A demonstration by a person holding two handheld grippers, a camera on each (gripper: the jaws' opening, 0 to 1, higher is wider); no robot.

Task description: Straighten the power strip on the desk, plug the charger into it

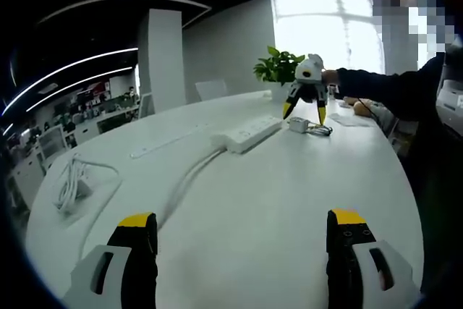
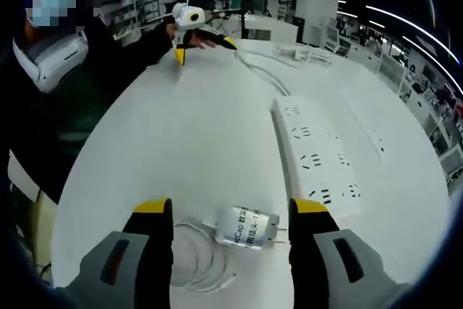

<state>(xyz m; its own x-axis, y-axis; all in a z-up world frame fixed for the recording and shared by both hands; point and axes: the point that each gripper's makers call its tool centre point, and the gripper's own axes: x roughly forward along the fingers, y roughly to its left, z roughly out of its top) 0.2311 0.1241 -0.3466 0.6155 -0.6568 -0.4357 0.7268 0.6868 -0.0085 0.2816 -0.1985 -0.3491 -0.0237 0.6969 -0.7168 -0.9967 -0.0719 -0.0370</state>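
Charger (image 2: 248, 227) lies on surface (image 2: 181, 142) beside power strip (image 2: 318, 153), between spread, empty right gripper (image 2: 231, 215) fingers. Left gripper (image 1: 242, 223) fingers also wide apart, empty, well back from strip.

open tool (image 2: 230, 226), charger (image 2: 248, 227) between jaws

Bright window (image 1: 325, 23) behind white desk (image 1: 289, 186); ceiling light strips (image 1: 79, 70) overhead.
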